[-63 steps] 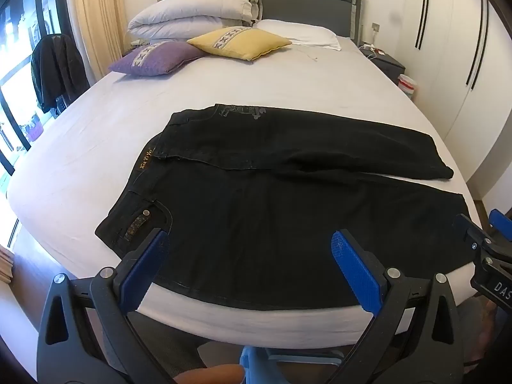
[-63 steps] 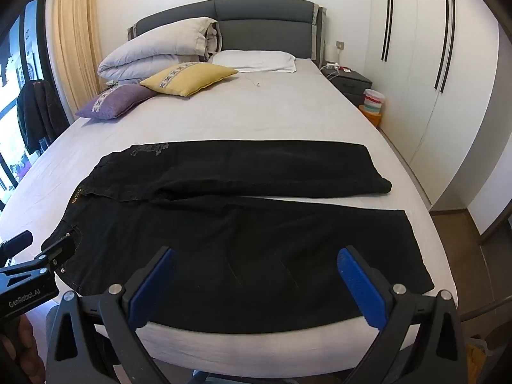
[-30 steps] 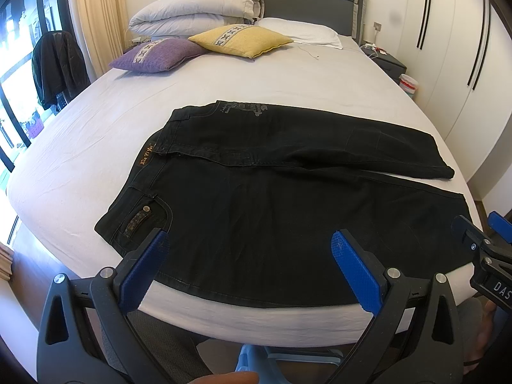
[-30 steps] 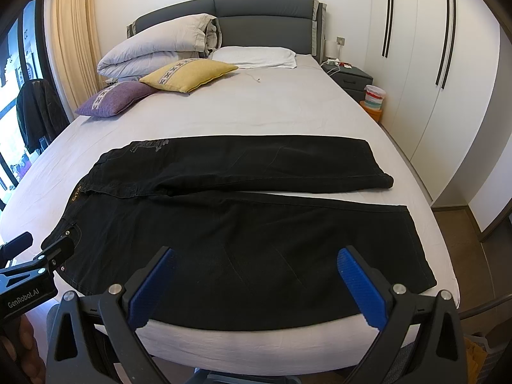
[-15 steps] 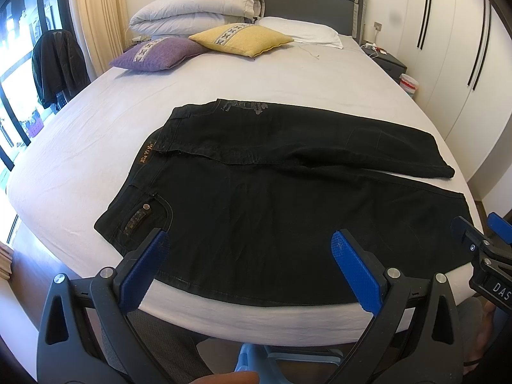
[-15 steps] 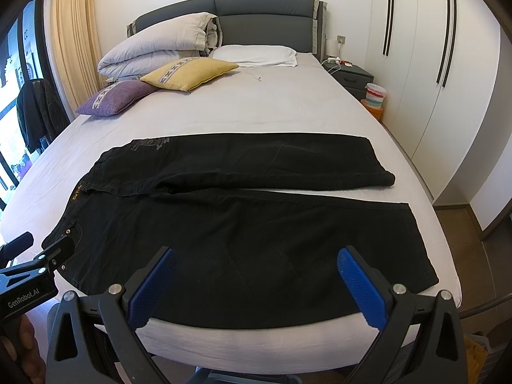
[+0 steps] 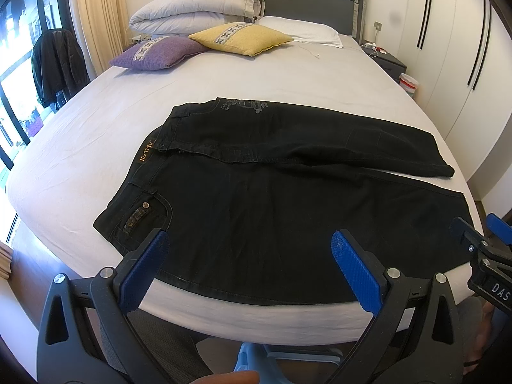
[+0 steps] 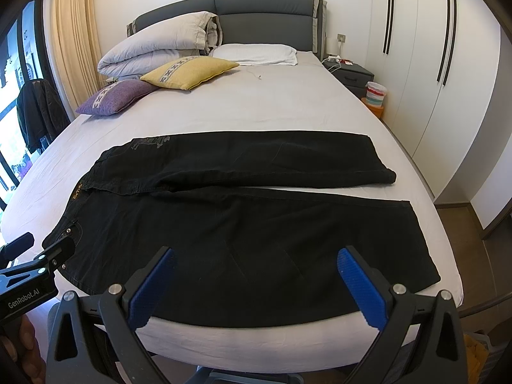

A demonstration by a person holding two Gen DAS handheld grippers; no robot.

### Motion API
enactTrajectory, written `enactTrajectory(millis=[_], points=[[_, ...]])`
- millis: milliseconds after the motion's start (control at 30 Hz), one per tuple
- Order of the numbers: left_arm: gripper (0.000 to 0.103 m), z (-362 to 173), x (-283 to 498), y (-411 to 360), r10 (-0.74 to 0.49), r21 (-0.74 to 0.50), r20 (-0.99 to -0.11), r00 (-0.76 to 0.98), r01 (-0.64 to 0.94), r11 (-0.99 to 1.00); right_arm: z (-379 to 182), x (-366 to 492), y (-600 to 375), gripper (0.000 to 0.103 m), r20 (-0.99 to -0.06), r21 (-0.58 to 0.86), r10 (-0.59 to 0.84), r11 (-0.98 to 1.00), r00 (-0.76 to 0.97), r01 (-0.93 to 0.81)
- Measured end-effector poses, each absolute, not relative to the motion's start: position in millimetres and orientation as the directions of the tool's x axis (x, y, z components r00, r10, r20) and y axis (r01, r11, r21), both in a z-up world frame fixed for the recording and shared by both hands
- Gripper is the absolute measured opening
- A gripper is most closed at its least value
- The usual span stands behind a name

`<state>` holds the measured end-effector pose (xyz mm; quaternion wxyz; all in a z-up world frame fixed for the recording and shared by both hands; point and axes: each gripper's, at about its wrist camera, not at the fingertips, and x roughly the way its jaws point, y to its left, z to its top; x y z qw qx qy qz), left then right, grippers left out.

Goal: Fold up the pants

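Little has moved since the earlier frames: both grippers hang at the foot of the bed as before, only drifting slightly closer and lower, and the pants (image 7: 288, 198) lie just as they did. We see them spread flat across the near half of the bed (image 7: 288, 73), waistband to our left, hems to our right, the far leg angled a little away from the near one so a thin wedge of sheet shows between the cuffs. Our left gripper (image 7: 246, 268) hovers over the near edge of the near leg, jaws spread wide and empty; our right gripper (image 8: 256, 284) does the same farther along, also wide apart with nothing between the pads. We judge the cloth to be dark denim: fairly heavy, soft but with some body, not slippery, and not fragile. It should drape and drag rather than slide, so a pinch on a doubled seam will hold best. We would take the near waistband corner by the pocket rivet (image 7: 146, 204) with the left and the near hem corner (image 8: 428, 275) with the right, then carry the near leg over the far one.
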<state>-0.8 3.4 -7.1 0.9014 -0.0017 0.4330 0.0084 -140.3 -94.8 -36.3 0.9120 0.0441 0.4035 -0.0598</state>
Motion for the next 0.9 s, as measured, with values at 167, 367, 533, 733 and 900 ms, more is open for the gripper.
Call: enactTrajectory(millis=[167, 367, 533, 733, 900], points=[[0.103, -7.0, -0.5, 3.5, 0.013, 0.004, -0.781, 0.624, -0.016, 1.000, -35.4, -139.9, -95.8, 0.103, -0.742, 0.033, -0.073, 0.989, 0.667, 0.145], [0.103, -7.1, -0.4, 3.6, 0.013, 0.004, -0.781, 0.624, -0.017, 1.000, -35.3, -139.9, -95.9, 0.103, -0.742, 0.034, -0.072, 0.989, 0.666, 0.144], [0.103, -8.4, -1.0, 4.3, 0.012, 0.003, -0.782, 0.623, -0.017, 1.000, -35.8, -139.9, -95.6, 0.103, -0.743, 0.035, -0.071, 0.989, 0.665, 0.144], [0.103, -10.3, -1.6, 3.9, 0.013, 0.003, -0.783, 0.621, -0.017, 1.000, -37.6, -140.6, -94.0, 0.103, -0.744, 0.036, -0.069, 0.989, 0.665, 0.143], [0.103, -12.1, -2.8, 3.7, 0.010, 0.002, -0.784, 0.620, -0.015, 1.000, -39.7, -141.6, -92.1, 0.103, -0.746, 0.039, -0.064, 0.989, 0.663, 0.139]])
